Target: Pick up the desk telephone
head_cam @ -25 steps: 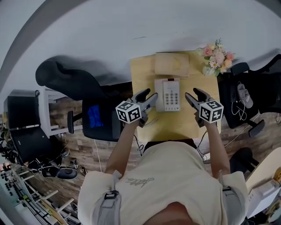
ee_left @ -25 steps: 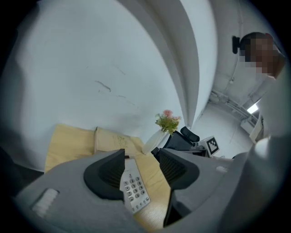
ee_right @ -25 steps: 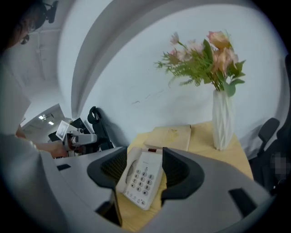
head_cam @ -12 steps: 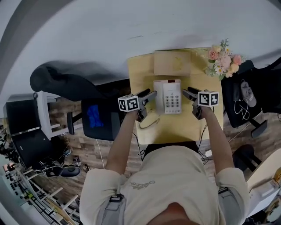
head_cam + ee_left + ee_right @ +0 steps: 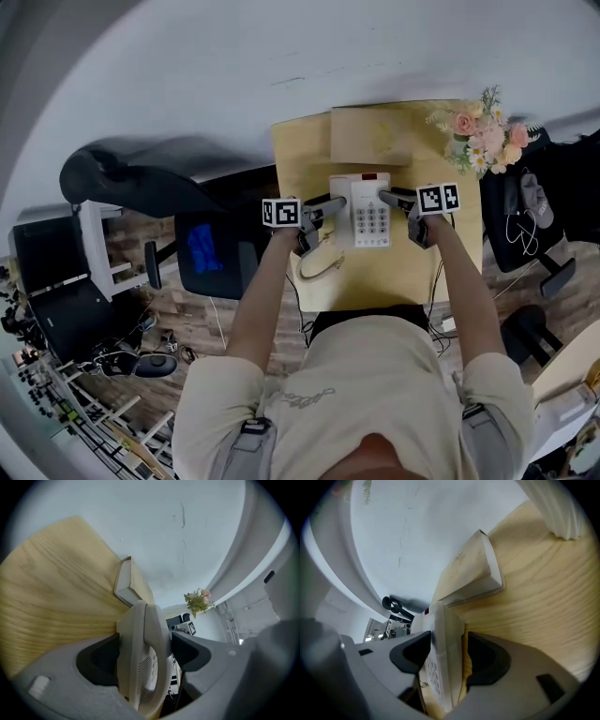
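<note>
Pre-grasp. Telephone [image 5: 370, 212] sits flat on the table [image 5: 302, 141]. Left gripper [image 5: 330, 202] jaws are opening around the handset [image 5: 140, 658]. Right gripper [image 5: 387, 197] jaws are wide, astride the opposite edge, unclamped. Next I'd close both evenly and lift level.

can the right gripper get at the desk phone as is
Probably yes: the right edge of the desk telephone sits between the parted jaws of the right gripper, with nothing else in the gap.
</note>
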Tool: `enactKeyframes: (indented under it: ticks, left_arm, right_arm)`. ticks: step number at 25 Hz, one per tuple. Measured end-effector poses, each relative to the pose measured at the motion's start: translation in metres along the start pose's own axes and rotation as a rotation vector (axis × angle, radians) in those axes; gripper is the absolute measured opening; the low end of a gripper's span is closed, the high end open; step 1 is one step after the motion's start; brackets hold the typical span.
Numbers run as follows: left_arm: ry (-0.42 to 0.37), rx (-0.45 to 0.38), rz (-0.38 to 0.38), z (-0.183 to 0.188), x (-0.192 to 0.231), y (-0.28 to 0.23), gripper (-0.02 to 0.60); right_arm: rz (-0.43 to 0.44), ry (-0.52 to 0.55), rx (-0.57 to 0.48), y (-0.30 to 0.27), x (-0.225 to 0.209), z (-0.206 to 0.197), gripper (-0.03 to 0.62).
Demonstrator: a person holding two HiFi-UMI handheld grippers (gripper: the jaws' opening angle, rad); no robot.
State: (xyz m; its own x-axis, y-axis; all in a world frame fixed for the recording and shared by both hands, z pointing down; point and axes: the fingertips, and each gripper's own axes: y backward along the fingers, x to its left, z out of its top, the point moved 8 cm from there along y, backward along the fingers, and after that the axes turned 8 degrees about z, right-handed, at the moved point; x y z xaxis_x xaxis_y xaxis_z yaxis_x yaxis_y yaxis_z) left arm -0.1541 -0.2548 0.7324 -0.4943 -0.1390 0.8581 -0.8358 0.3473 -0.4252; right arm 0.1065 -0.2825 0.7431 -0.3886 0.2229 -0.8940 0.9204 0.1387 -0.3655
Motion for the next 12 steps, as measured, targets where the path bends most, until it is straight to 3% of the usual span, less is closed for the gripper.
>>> enactKeyframes:
  ticks: [7, 12]
  left_arm:
    - [0.079, 0.065, -0.102, 0.0, 0.012, -0.009, 0.364]
    - [0.08, 0.076, -0.139, 0.002, 0.012, -0.011, 0.368]
  right_arm:
    - [0.091, -0.047, 0.101, -0.02, -0.002, 0.001, 0.238]
    - [0.118, -0.076, 0.131, -0.022, -0.004, 0.004, 0.237]
